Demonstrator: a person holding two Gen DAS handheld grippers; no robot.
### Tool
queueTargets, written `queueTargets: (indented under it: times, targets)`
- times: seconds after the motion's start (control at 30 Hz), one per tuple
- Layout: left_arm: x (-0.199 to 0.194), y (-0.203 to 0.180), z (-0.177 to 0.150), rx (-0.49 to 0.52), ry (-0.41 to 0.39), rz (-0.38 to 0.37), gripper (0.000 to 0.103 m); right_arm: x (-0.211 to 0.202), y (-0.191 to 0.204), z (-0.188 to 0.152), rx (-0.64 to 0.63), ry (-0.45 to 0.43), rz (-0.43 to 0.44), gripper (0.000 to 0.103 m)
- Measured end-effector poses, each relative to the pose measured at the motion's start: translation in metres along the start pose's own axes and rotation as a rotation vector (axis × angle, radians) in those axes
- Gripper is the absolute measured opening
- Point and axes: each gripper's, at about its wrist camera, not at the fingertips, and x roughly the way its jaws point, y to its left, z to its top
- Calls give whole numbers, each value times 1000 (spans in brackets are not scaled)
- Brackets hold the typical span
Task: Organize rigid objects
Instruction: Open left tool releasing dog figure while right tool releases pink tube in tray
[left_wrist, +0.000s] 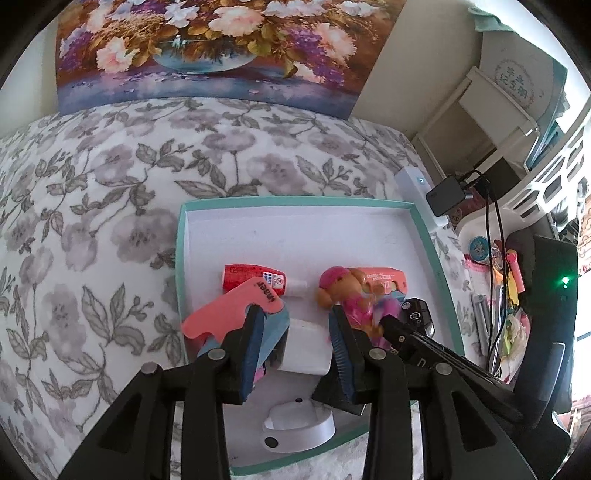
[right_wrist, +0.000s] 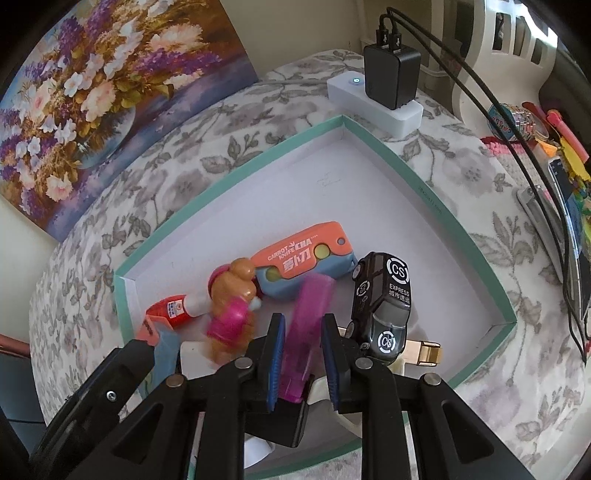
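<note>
Both grippers over tray (right_wrist: 424, 177): right gripper (right_wrist: 303, 328) clamps pink stick (right_wrist: 310, 314); left gripper (left_wrist: 297, 325) fingers apart, w/ nothing between.

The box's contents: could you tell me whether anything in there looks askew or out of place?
Nothing looks damaged or spilled, but the items are crowded into one corner of the teal-rimmed box. The toy dog leans across the orange carrot knife, and the black toy car lies at an angle beside them. The rest of the box floor is bare.
</note>
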Motion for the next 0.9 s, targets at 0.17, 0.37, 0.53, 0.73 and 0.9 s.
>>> queueTargets:
  times: [0.17, 0.37, 0.53, 0.73, 0.9]
  targets:
    - [-6, 10, 0, -30, -6, 16, 49, -2, 3, 0, -6, 5, -1, 23]
    - [-15, 33, -2, -90, -18, 72, 67, -7, 9, -3, -25, -8, -22, 46]
    - [-21, 53, -6, -135, -17, 144, 76, -13, 15, -8, -42, -23, -28, 55]
    - [-28, 65, -16, -149, -14, 242, 86, -21, 28, -19, -87, -45, -47, 70]
    - [-35, 75, -28, -159, -4, 312, 95, -25, 38, -33, -126, -58, -63, 75]
